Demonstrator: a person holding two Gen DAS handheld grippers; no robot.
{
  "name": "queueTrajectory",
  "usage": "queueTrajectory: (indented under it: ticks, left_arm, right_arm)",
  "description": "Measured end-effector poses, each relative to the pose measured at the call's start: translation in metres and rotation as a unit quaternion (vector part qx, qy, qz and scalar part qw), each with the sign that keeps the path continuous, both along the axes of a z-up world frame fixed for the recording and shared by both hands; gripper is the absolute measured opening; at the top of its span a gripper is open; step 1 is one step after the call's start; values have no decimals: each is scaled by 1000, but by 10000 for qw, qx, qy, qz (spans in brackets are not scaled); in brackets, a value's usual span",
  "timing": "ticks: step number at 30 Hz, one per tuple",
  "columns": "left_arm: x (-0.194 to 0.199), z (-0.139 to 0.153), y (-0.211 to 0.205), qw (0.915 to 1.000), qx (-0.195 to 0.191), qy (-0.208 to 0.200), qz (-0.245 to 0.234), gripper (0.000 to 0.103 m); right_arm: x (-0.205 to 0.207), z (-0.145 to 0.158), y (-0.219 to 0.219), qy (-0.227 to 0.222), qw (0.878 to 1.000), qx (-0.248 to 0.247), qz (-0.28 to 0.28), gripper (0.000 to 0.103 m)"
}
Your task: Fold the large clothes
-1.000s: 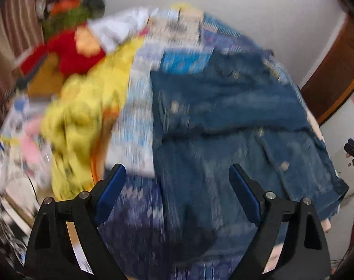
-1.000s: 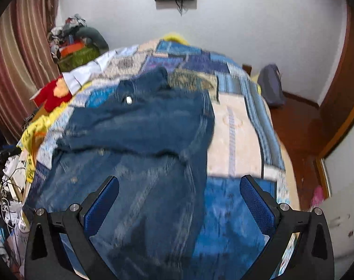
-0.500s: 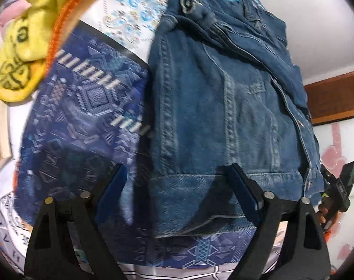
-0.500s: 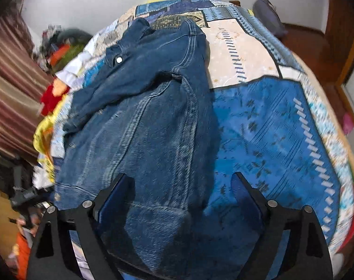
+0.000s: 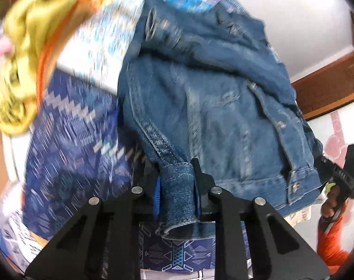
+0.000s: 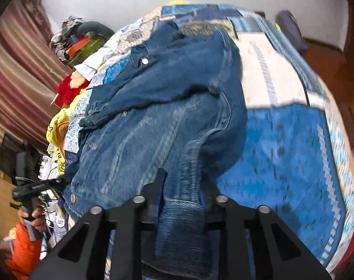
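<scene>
Denim jacket (image 5: 219,107) lying on a patchwork quilt (image 6: 289,154) that covers the bed. Left gripper (image 5: 177,186) and right gripper (image 6: 184,200), jaws just closed, each clench a bunched corner of the jacket's near hem. Beside the jacket along one bed edge: a crumpled yellow garment (image 5: 30,46), a red garment (image 6: 69,88) and a heap of clothes (image 6: 81,39) near the striped curtain (image 6: 18,74). A dark bag (image 6: 291,30) lies on the wooden floor beyond the bed.

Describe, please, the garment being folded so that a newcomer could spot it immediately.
Find the bed's patchwork quilt. On it lies the denim jacket, its near hem pinched by both grippers. Unlike the yellow garment beside it, it is dark blue with metal buttons.
</scene>
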State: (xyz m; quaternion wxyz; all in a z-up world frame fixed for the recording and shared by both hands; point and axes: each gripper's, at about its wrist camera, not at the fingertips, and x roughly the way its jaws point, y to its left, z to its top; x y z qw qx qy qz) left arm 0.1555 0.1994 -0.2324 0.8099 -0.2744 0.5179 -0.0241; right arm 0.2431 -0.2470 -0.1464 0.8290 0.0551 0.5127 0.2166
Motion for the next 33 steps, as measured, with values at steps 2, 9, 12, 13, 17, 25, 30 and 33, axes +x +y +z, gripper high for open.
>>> queueTrajectory:
  ticks: [2, 9, 12, 13, 17, 25, 30, 33]
  left_arm:
    - [1, 16, -2, 9997, 141, -214, 17, 21]
    - [19, 89, 0, 9912, 685, -1131, 77, 19]
    - [35, 111, 10, 9863, 781, -1446, 174, 19]
    - [41, 116, 15, 9852, 794, -1506, 203, 19]
    - [74, 132, 26, 9798, 973, -1707, 382, 19]
    - [155, 135, 53, 9778, 746, -1723, 929, 19]
    - [206, 114, 60, 9787, 967, -1448, 1090, 19]
    - [229, 92, 65, 9800, 993, -1252, 1184, 19]
  right_arm:
    - [7, 10, 4, -128, 9998, 128, 35, 19]
    - [37, 51, 18, -715, 9967, 359, 109, 19]
    - [54, 69, 20, -980, 9940, 484, 7, 19]
    - [62, 76, 20, -1094, 9926, 527, -63, 19]
    - [96, 94, 16, -1358, 9880, 654, -341, 19]
    - [174, 106, 23, -1559, 9838, 522, -712, 18]
    - [232, 89, 38, -1455, 9848, 321, -891, 18]
    - [263, 69, 48, -1356, 9863, 137, -932, 18]
